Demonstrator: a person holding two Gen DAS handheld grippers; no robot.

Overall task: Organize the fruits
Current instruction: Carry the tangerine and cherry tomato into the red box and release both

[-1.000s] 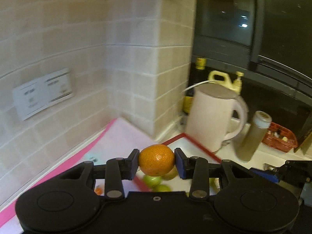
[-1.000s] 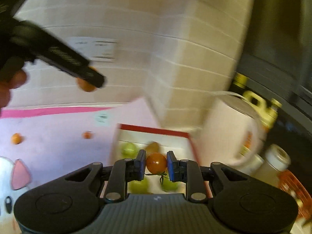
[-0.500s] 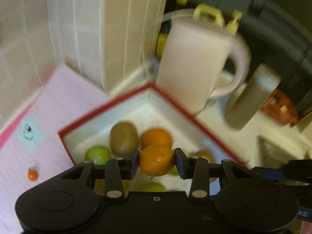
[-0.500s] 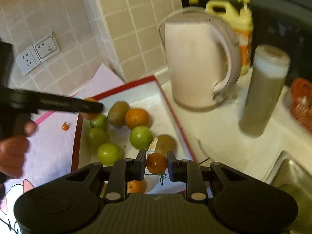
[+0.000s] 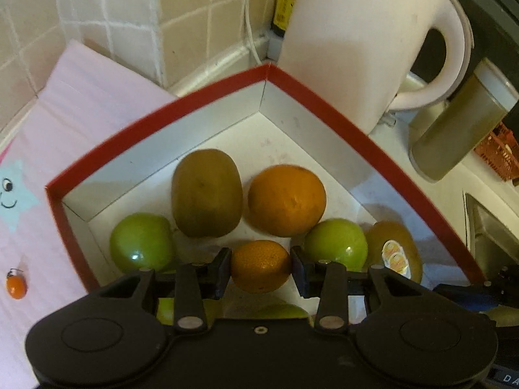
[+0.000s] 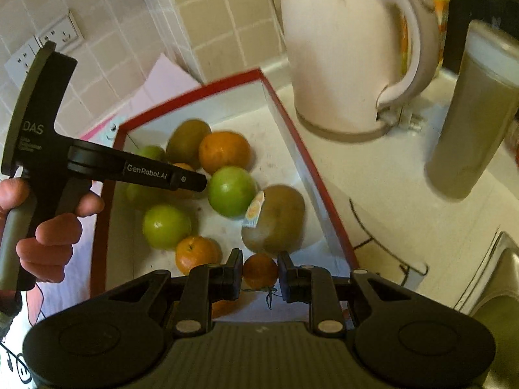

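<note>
A small mandarin (image 5: 260,266) is held between the two fingers of the left gripper (image 5: 261,267), which is closed on it from both sides. The gripper is seen above the red-rimmed box (image 5: 327,103), over the fruits lying inside. In the box a kiwi (image 5: 207,192) and a larger orange (image 5: 286,200) are placed side by side, with a green apple (image 5: 141,241) to the left and a second green apple (image 5: 335,244) to the right. A kiwi with a sticker (image 5: 394,256) is found near the right wall of the box. A tiny orange fruit (image 5: 16,286) is left outside, on the pink mat (image 5: 81,97)

A small tomato (image 6: 260,270) with a green stem is gripped by the right gripper (image 6: 260,272), whose fingers are narrowed onto it, above the near end of the box. A white kettle (image 6: 350,48) is standing just beside the box, on the counter (image 6: 389,214)
</note>
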